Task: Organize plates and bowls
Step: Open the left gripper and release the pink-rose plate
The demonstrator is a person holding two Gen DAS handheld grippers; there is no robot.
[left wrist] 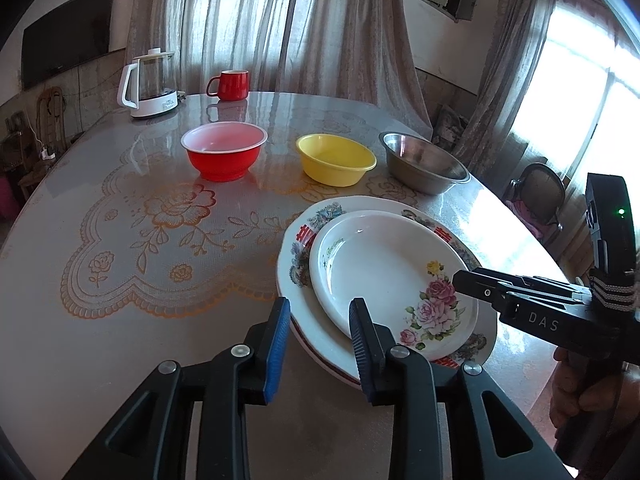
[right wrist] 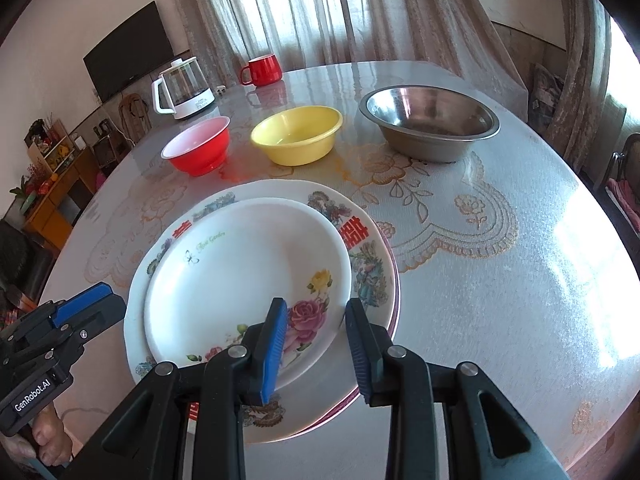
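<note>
Blue ribbed tool pads (right wrist: 276, 348), glossy floral plate (right wrist: 248, 272)

Daylight scene, strong backlight, heavy fisheye in both views.

You are getting sun pouring through the window (left wrist: 580, 92), blowing out to white, and through the sheer curtains (left wrist: 256, 20) behind the table (left wrist: 120, 184). Glare is streaking across the glossy tabletop, brightest on its right side (right wrist: 580, 240), and the red mug (right wrist: 262, 70) is mirroring in it. Edges are bending hard and darkening to black corners. Centre is staying sharp; the gripper fingers (right wrist: 272, 352) up close are looking slightly soft.
</note>
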